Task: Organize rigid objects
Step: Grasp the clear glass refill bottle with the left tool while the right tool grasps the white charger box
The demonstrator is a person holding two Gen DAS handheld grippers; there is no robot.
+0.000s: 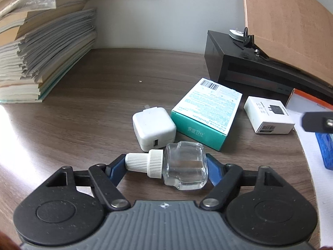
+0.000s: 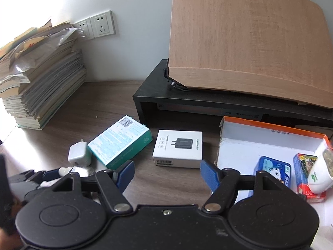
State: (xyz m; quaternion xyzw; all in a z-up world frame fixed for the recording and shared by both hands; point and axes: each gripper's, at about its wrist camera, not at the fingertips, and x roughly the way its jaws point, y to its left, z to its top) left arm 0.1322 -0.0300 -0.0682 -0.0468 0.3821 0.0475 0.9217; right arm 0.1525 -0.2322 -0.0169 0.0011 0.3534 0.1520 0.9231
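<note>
A small clear glass bottle [image 1: 184, 166] with a white ribbed cap lies sideways between the fingers of my left gripper [image 1: 166, 164]. One blue pad presses the cap tip and the other the glass base, so the gripper is shut on it. Just beyond lie a white charger cube [image 1: 153, 128], a teal bandage box [image 1: 208, 112] and a white charger box [image 1: 268, 114]. My right gripper [image 2: 166, 173] stands open above the table just before that charger box [image 2: 179, 145], with nothing between its fingers. The left gripper [image 2: 31, 177] and bottle [image 2: 68, 169] show at its lower left.
An orange-rimmed white cardboard box [image 2: 270, 128] at the right holds a blue tin [image 2: 274, 170], a red packet [image 2: 306, 166] and a white cup [image 2: 320, 170]. A black riser [image 2: 187, 102] bears a wooden board [image 2: 249, 41]. A tall paper stack [image 2: 41, 79] stands far left.
</note>
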